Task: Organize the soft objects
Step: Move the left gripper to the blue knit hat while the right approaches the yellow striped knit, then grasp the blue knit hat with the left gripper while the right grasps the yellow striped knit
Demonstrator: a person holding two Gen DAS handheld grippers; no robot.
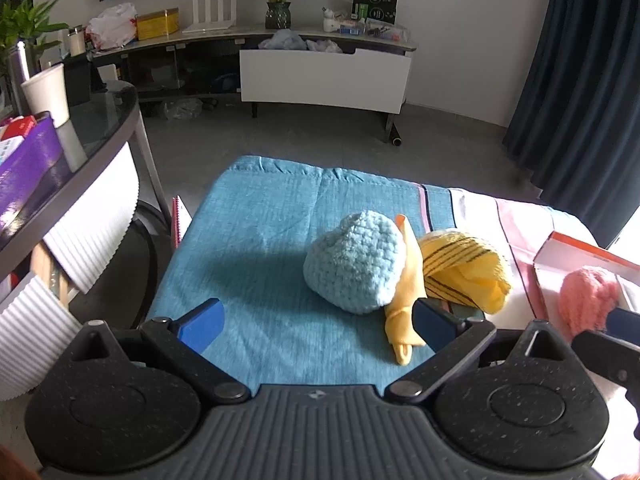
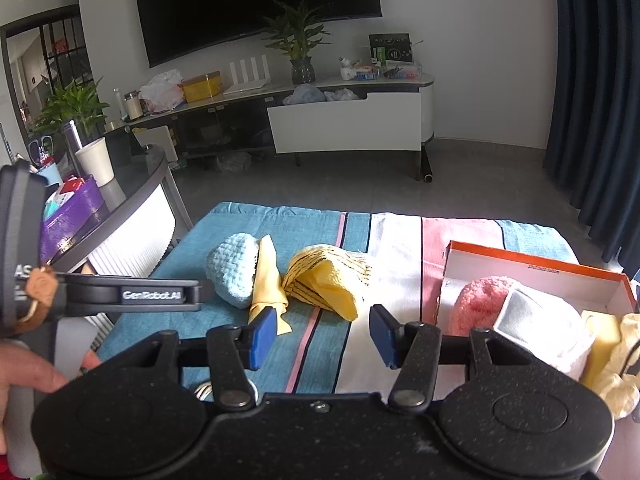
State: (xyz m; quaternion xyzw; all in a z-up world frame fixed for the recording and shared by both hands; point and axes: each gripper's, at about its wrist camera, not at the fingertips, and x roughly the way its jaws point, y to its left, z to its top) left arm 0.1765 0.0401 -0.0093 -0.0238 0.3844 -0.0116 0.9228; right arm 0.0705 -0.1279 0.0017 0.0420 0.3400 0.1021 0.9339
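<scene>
Blue knit bundle rounded, nubby, touching yellow cloth.

Pale-blue knit ball; yellow black-striped cloth; pink fluffy item.

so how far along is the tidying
Done: a pink fluffy item and white cloth lie in the orange box. In hand: nothing; both hand-held grippers, left and right, are open. Left: blue knit, yellow cloth, striped yellow piece.
</scene>
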